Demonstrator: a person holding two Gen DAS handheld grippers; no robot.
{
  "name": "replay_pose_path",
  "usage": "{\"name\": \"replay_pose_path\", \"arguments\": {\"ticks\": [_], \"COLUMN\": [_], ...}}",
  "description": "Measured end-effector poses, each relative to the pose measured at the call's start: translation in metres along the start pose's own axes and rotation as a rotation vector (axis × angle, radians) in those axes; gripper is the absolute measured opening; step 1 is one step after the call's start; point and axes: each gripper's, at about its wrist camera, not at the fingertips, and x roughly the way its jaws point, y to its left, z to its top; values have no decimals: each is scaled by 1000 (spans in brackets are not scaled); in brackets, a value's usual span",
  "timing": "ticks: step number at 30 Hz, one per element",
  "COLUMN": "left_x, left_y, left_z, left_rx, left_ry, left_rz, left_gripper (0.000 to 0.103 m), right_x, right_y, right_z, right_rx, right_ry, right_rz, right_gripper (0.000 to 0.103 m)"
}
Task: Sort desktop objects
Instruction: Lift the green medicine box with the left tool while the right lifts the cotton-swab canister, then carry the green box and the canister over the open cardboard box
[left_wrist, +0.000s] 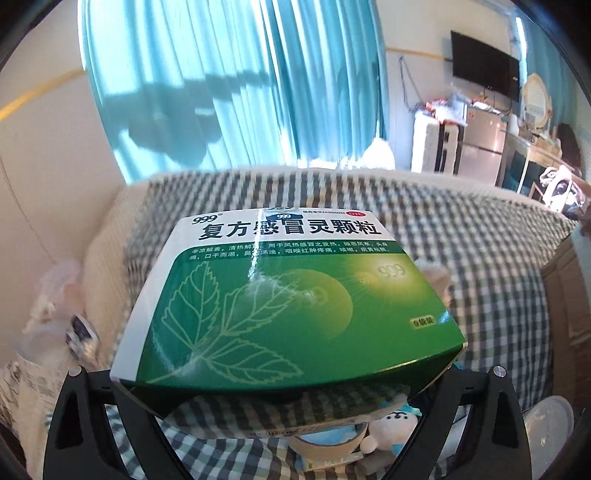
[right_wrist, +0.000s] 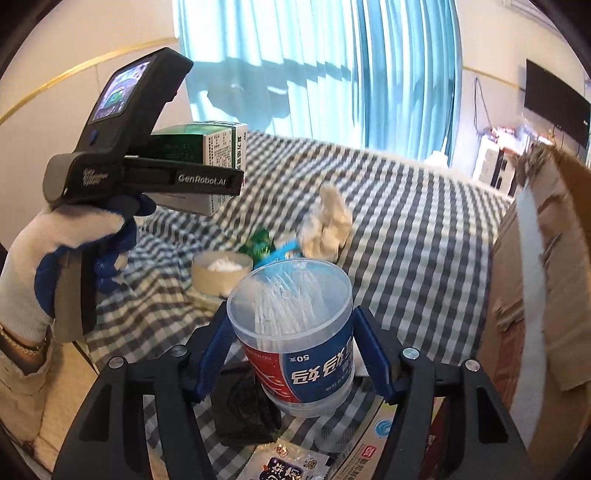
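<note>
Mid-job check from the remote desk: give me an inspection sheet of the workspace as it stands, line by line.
Surface: checked cloth, rumpled, items scattered on it.
Job's things: green medicine box lifted clear of the cloth; clear tub of white sticks tilted, label upside down.
Clutter: tape roll, crumpled tissue, green wrapper, small plush toy, printed sachet.
Grippers: left gripper shut on the medicine box, held by a gloved hand; right gripper closed on the tub's sides.
Cables: loose wires on the far wall beside the wall screen.
Surroundings: blue curtain, cardboard box at right.
</note>
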Motion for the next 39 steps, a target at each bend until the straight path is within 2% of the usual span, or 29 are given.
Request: {"name": "replay_pose_path", "arguments": {"ticks": [4,11,18,29,39], "left_x": [-28,-78,-118,-160,-188], "left_y": [-1,1,3,-6,-19], "left_z": [10,19,22,22,22], "left_rx": [-5,-15,-22,2,-4], "left_ry": [-66,-189,-284,-368,-435], "left_rz": [-29,-59,-87,-125,-187], "left_gripper": [97,97,97,97,97], "right_x": [-13,-54,-91,-109,-147], "right_y": [1,9,8,11,6], "right_z": [4,14,26,34,37], "right_rx": [-11,-57,-36,-27,-20], "right_ry": [-53,-214,-349,-416,-503], "right_rz": [-1,-35,-46,-66,-116], "right_gripper": [64,64,64,64,64]}}
